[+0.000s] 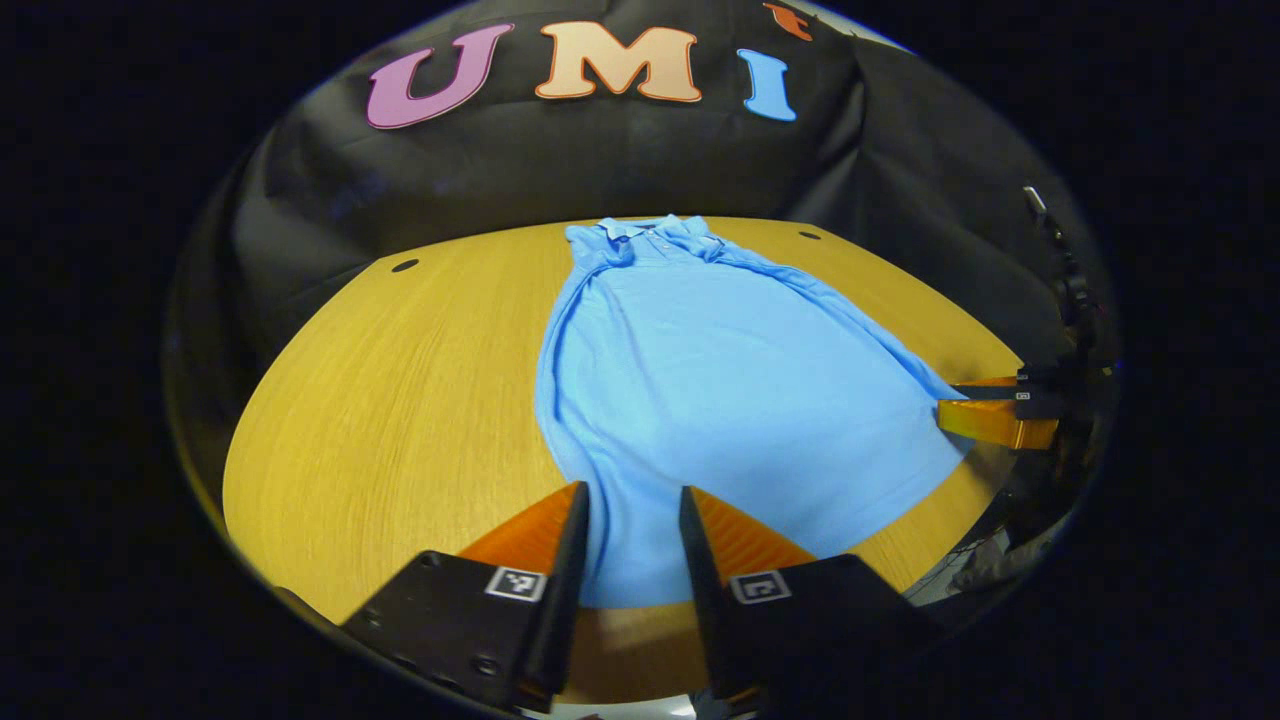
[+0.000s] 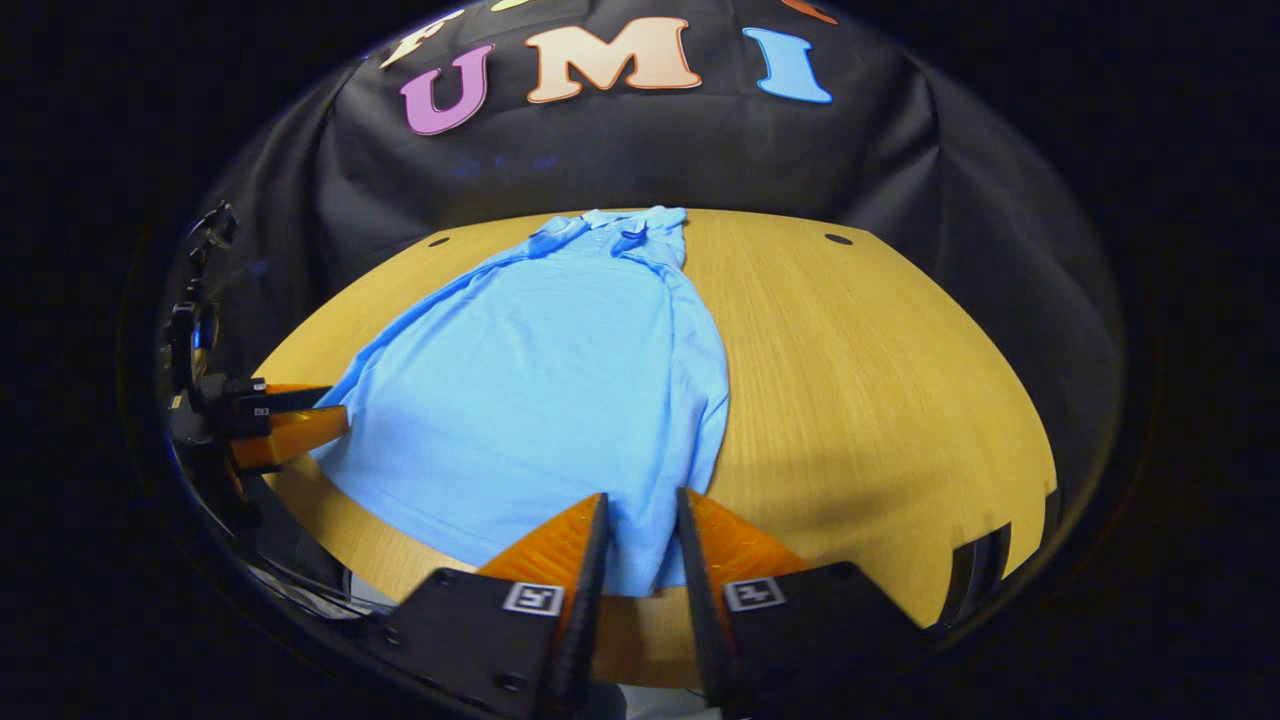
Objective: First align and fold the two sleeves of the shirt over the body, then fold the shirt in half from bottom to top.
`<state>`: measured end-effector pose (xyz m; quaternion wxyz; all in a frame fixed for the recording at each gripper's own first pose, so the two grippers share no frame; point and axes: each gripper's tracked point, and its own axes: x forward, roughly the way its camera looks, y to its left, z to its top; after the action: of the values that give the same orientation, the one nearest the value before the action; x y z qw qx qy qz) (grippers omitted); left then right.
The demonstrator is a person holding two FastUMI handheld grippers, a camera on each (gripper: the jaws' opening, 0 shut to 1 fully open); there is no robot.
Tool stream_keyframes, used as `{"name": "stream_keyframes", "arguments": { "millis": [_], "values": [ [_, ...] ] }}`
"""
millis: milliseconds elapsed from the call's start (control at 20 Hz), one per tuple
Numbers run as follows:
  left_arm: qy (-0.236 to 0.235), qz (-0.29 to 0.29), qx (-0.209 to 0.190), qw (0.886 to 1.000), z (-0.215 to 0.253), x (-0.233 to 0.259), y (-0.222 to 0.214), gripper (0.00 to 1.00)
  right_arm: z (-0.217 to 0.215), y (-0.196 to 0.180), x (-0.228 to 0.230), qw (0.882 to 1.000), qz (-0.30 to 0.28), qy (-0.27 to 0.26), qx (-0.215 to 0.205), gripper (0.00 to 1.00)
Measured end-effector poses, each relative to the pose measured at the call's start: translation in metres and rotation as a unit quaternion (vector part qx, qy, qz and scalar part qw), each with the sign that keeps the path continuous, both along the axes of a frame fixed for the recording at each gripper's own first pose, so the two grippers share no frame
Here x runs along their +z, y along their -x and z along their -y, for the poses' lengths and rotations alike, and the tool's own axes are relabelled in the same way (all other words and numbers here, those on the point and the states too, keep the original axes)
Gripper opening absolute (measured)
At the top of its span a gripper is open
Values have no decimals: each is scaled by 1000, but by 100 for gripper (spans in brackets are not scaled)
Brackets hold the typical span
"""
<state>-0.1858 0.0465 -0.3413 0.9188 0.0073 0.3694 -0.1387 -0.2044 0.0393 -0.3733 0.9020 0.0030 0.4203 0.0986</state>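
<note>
A light blue polo shirt (image 1: 720, 380) lies flat on the wooden table (image 1: 400, 400), collar (image 1: 645, 232) at the far end and sleeves tucked in over the body. My left gripper (image 1: 634, 490) stands open over the near left part of the hem, with cloth showing between its fingers. In the right gripper view the shirt (image 2: 540, 370) runs away from me, and my right gripper (image 2: 643, 495) is open at the near right hem corner, straddling the cloth's edge. Each gripper also appears from the side in the other's view: the right gripper (image 1: 950, 405) and the left gripper (image 2: 330, 425), both at the shirt's edge.
Bare table (image 2: 880, 380) stretches to the right of the shirt and also to its left. Small dark holes (image 1: 405, 265) (image 2: 838, 239) sit near the far corners. The black cloth wall rises right behind the table's far edge. The near table edge lies just under my fingers.
</note>
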Motion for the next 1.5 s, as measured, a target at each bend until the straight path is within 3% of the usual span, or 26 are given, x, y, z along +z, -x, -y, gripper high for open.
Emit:
{"name": "stream_keyframes", "arguments": {
  "millis": [50, 100, 150, 400, 750, 1200, 1500],
  "values": [
    [11, 0, 4, 1000, 6, 1, 1, 32, -2, 1, 0, 1000, -2, -3, -9, 15],
    [14, -2, 22, 1000, 5, 1, 1, 10, -4, 2, 0, 1000, -12, -11, -11, 7],
    [16, -4, 35, 999, 4, 2, -1, 0, -6, 3, -2, 999, -22, -19, -16, 7],
    [43, -55, 71, 995, 7, 3, -3, 0, -7, -1, 1, 997, -45, -44, -34, 3],
    [69, -56, 59, 994, 23, 40, -30, 0, -20, -40, 51, 994, -17, -95, -43, 2],
    [130, -35, 89, 987, 12, 89, -131, 0, -33, -146, 99, 987, 36, -144, -67, 2],
    [126, -2, 82, 989, -6, 103, -210, 0, -44, -223, 108, 984, 65, -147, -74, 2]
  ]
}}
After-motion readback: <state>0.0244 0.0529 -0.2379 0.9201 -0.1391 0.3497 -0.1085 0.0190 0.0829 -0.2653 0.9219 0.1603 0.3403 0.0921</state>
